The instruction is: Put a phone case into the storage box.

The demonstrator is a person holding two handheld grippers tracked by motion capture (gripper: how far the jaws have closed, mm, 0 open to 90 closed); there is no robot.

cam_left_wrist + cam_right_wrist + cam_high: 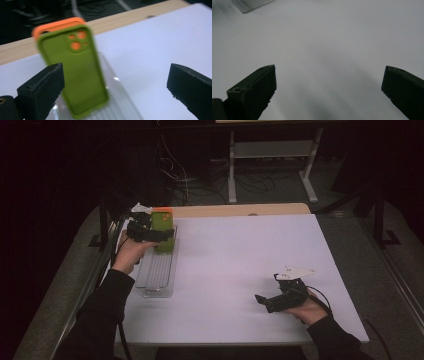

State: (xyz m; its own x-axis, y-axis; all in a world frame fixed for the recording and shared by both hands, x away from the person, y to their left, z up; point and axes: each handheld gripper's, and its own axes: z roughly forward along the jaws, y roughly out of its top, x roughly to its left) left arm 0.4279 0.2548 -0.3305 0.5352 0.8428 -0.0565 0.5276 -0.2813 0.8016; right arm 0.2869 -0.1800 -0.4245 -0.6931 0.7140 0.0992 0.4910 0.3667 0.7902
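We see one white table (235, 275) and, at its left edge, one clear ribbed tray (157, 270). Two phone cases stand in the tray's far end, a green case (77, 75) leaning against an orange case (57, 25); neither carries readable writing. Our left gripper (115, 85) is released, jaws wide apart, clear of the green case. Our right gripper (329, 87) is also spread wide over bare table.
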